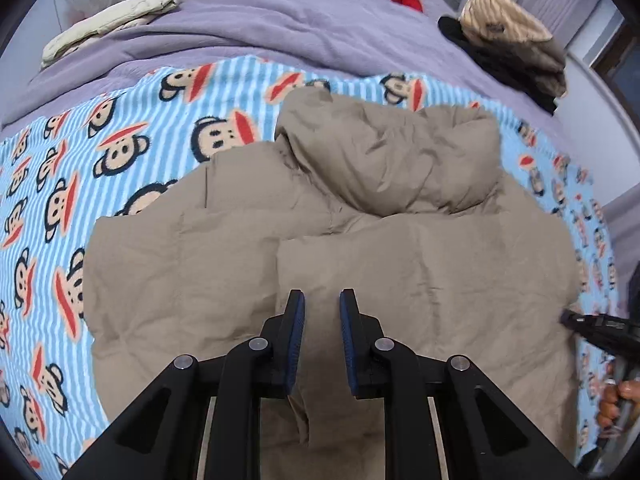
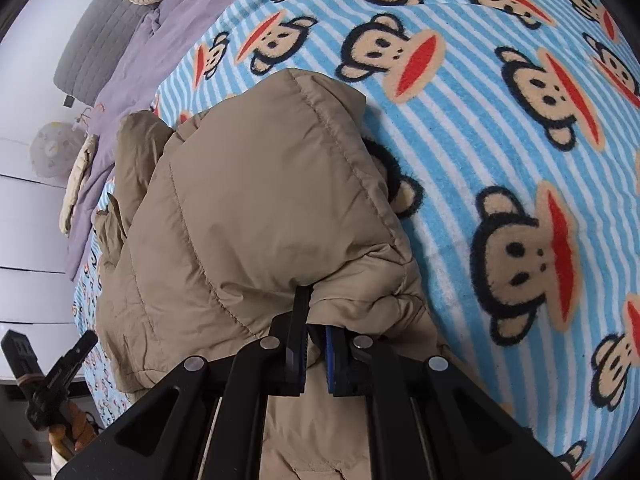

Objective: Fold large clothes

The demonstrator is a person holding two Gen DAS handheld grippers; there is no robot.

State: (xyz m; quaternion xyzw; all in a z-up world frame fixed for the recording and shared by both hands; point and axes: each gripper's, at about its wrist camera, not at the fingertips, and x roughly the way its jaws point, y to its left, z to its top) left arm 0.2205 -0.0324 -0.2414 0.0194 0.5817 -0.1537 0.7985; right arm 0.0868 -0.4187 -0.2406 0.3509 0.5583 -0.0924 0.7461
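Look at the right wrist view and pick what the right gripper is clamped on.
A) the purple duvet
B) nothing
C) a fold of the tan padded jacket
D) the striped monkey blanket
C: the right gripper has its nearly closed fingers pinching a bunched fold of the tan padded jacket.

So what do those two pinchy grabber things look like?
Both are black plastic. The left gripper has two flat fingers lined with ribbed blue pads, joined to angular black arms by round silver pins. The right gripper is built the same way, with blue pads too and the same silver pins. No cables or sleeves show.
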